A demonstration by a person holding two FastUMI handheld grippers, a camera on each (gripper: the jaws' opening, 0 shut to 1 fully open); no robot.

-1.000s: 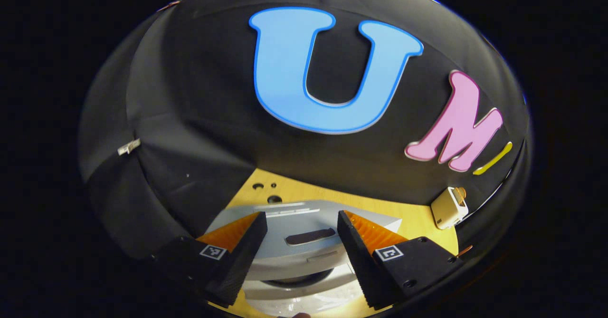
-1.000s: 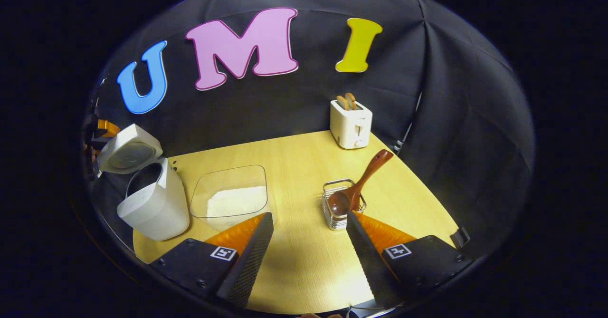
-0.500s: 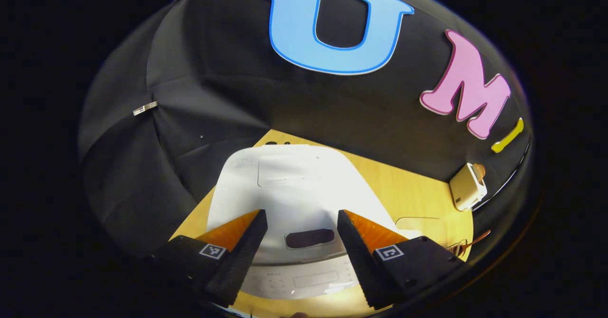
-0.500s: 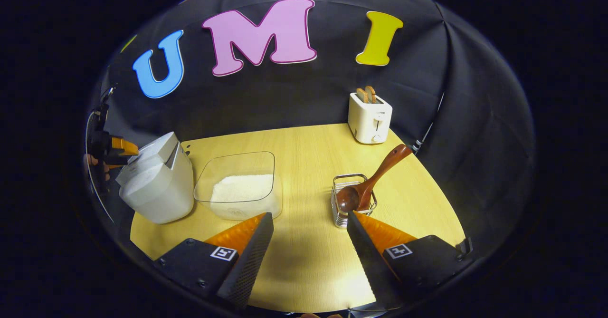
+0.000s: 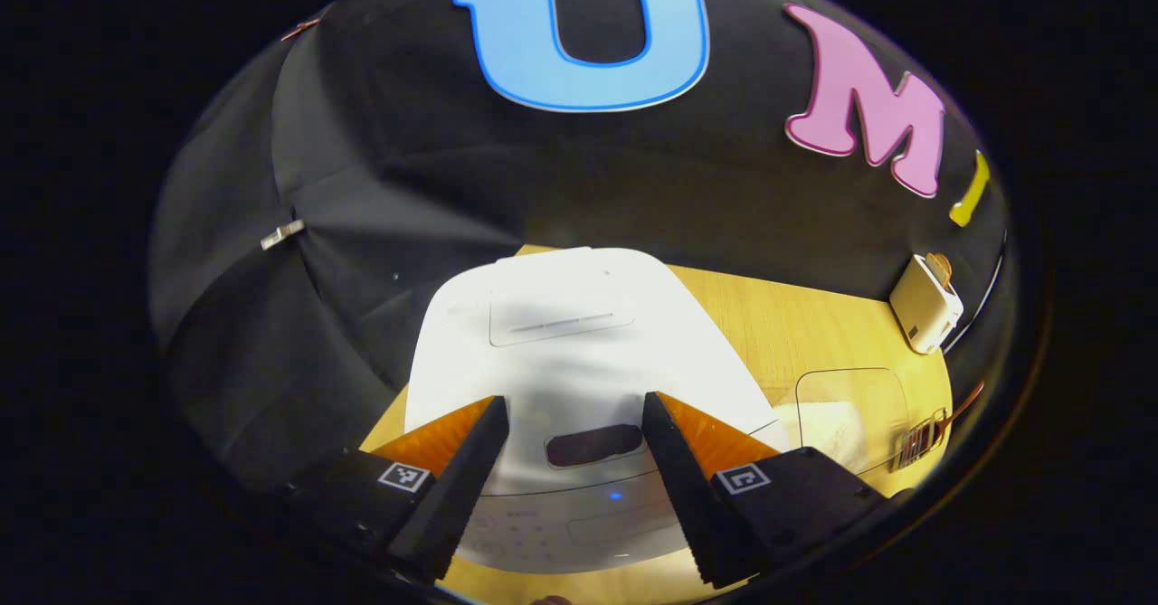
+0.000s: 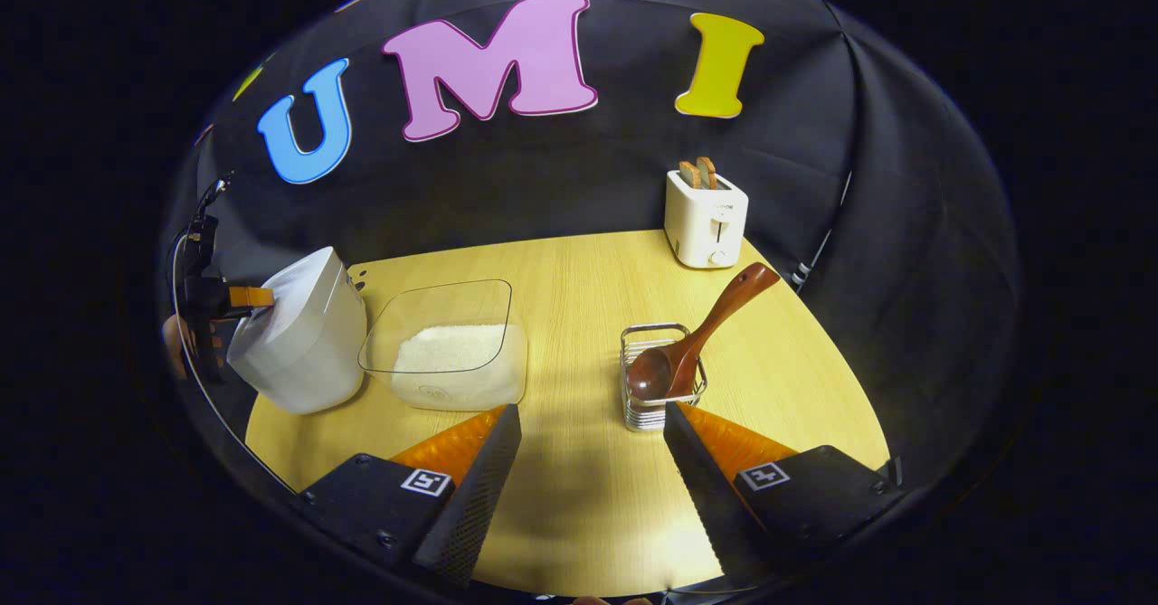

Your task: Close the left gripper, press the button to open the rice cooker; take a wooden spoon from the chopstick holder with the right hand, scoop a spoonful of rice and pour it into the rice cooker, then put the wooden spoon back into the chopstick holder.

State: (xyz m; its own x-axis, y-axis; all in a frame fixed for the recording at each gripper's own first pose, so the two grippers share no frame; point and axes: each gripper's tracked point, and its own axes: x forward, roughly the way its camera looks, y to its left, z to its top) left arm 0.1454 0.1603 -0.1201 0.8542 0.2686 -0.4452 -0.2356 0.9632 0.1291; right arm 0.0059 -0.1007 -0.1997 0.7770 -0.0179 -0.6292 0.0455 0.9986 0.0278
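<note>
Yellow tabletop (image 6: 579, 288) is lying under both tools, black cloth behind. I'm holding the left gripper (image 5: 572, 401) with its fingers spread wide, gripping nothing, hovering just above the white rice cooker (image 5: 561, 343); a dark oval recess (image 5: 594, 444), which I'm reading as the button, is sitting between the fingertips. The lid is lying down flat. I'm keeping the right gripper (image 6: 591, 408) wide apart and empty too, hanging over bare table, with the chopstick holder (image 6: 653, 415) just beyond its right finger.

The wooden spoon (image 6: 697, 352) is standing in that wire holder, bowl down, handle leaning away to the right. The clear tub (image 6: 508, 379) beside the cooker is holding a shallow bed of white rice (image 6: 448, 347). Far back, a toaster (image 6: 706, 221) is carrying two slices.

Lid down and spoon racked: that's fitting either a cooker waiting for the press, or a spoonful already delivered and everything put back. I'm not calling it.
</note>
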